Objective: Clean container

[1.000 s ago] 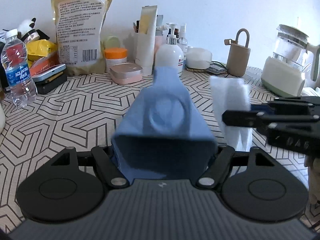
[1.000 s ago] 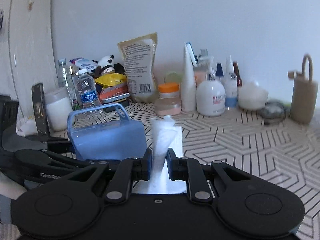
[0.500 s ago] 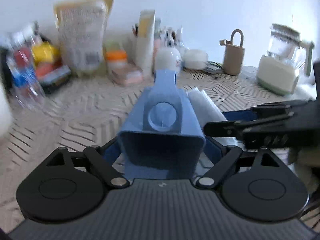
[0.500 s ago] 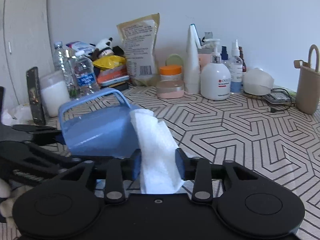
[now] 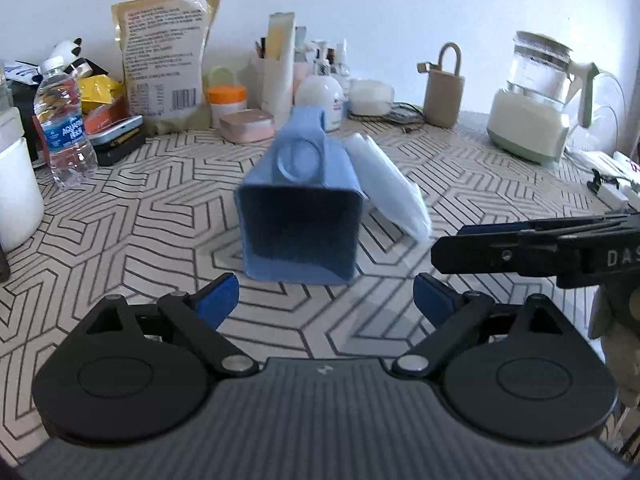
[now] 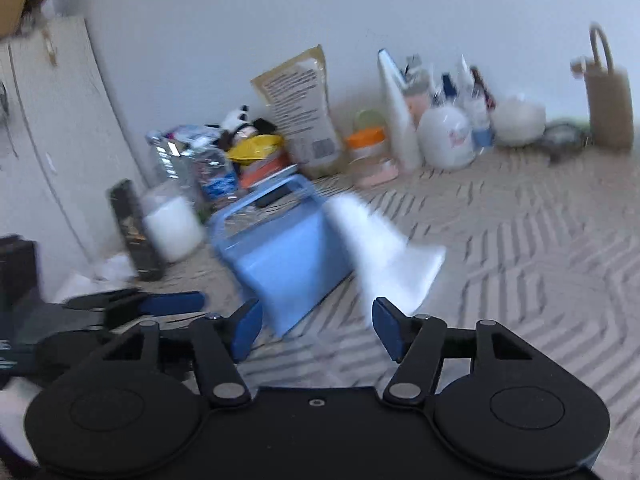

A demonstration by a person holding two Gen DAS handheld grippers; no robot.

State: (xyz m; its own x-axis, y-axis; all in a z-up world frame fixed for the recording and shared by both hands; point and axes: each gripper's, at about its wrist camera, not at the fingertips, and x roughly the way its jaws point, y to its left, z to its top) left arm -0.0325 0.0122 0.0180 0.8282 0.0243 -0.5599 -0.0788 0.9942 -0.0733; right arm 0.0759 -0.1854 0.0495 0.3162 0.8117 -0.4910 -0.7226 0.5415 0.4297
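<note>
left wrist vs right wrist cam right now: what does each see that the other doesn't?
Left wrist only: the glass kettle on a green base, and the container's open mouth. Right wrist only: the white cabinet door at far left, and the container's handle side; this view is motion-blurred. Both: the blue container lying on the patterned table with the white cloth leaning against it, and the left claw and right claw open, holding nothing.

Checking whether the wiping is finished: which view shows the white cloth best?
The left wrist view: the white cloth is sharp there, leaning against the blue container, clear of both grippers. The right wrist view shows the cloth nearer but smeared by motion blur, beside the container.
</note>
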